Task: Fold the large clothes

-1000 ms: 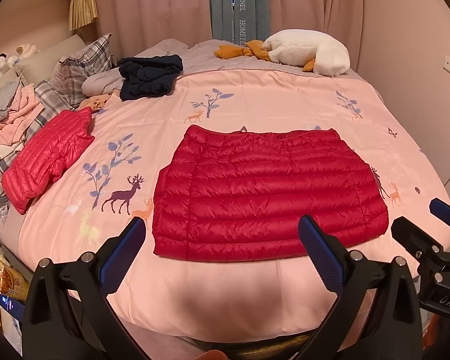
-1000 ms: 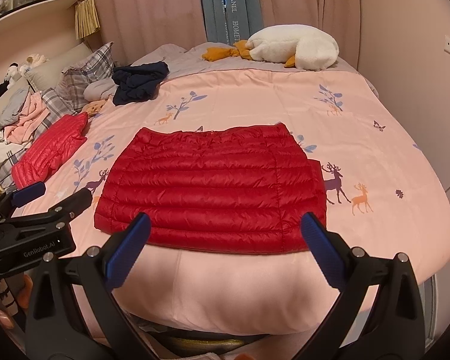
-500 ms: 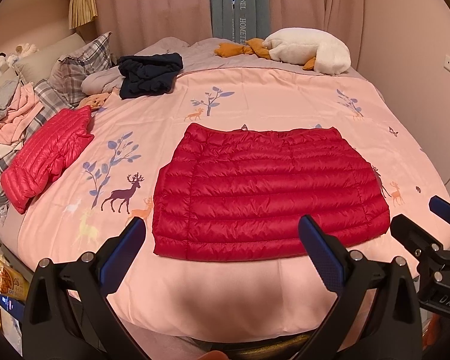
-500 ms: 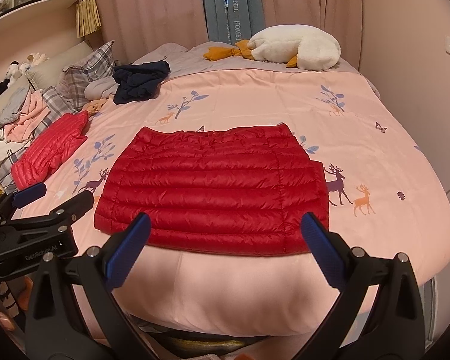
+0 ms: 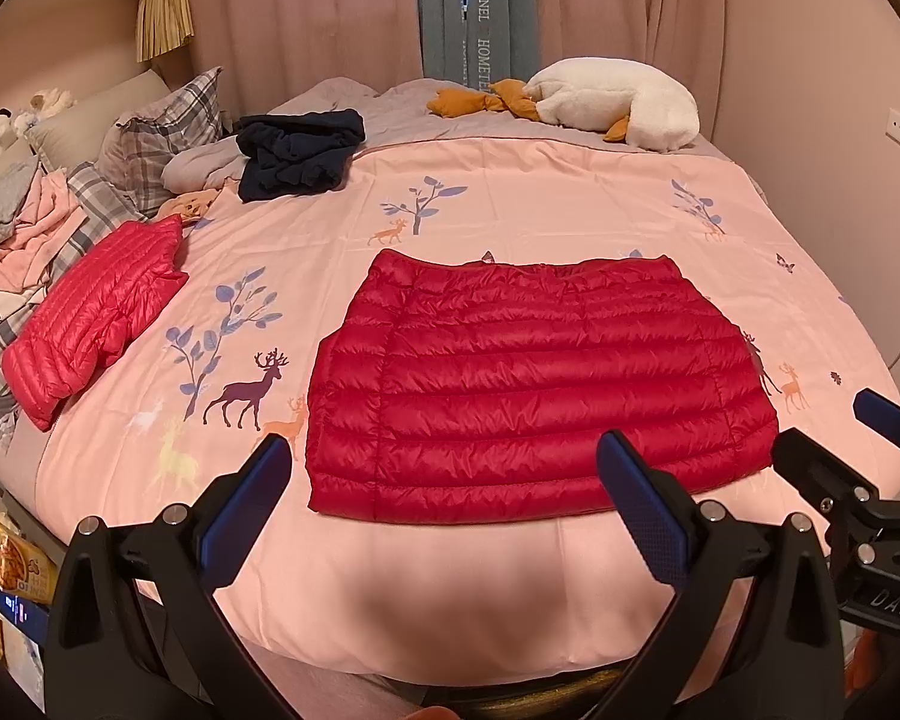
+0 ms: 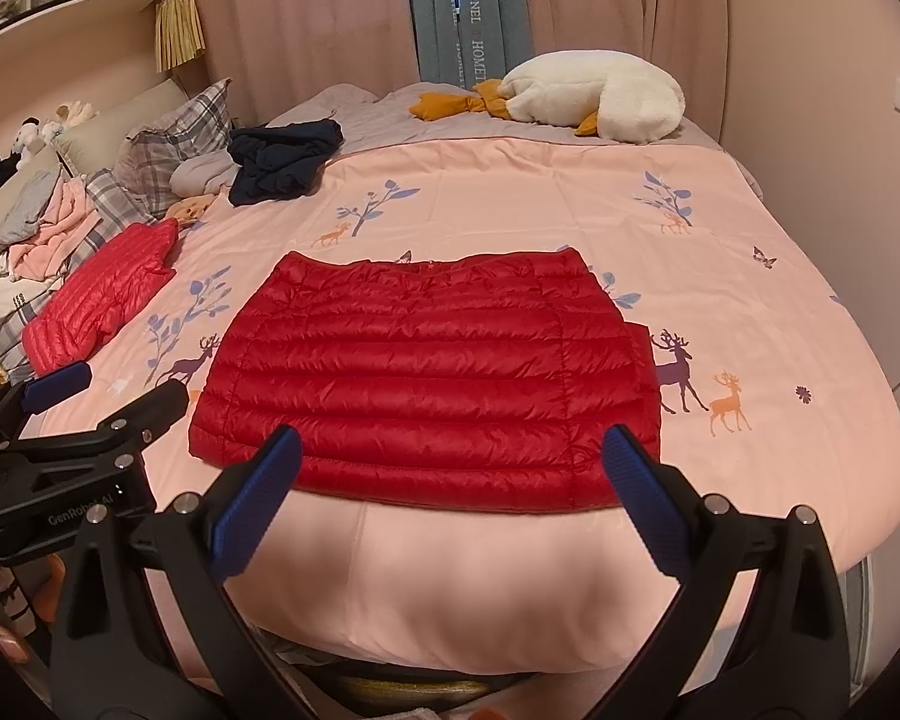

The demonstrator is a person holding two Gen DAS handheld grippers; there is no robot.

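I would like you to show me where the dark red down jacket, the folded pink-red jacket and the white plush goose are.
dark red down jacket [image 5: 534, 384]: left wrist view, middle of its quilted panel.
folded pink-red jacket [image 5: 96, 315]: left wrist view, centre of its top.
white plush goose [image 6: 600, 97]: right wrist view, its white body.

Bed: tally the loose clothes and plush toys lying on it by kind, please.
Red quilted puffer garments: 2, the flat red jacket and the coral-red folded jacket
Dark navy garments: 1, the navy bundle
White plush toys: 1, the white goose
Total: 4
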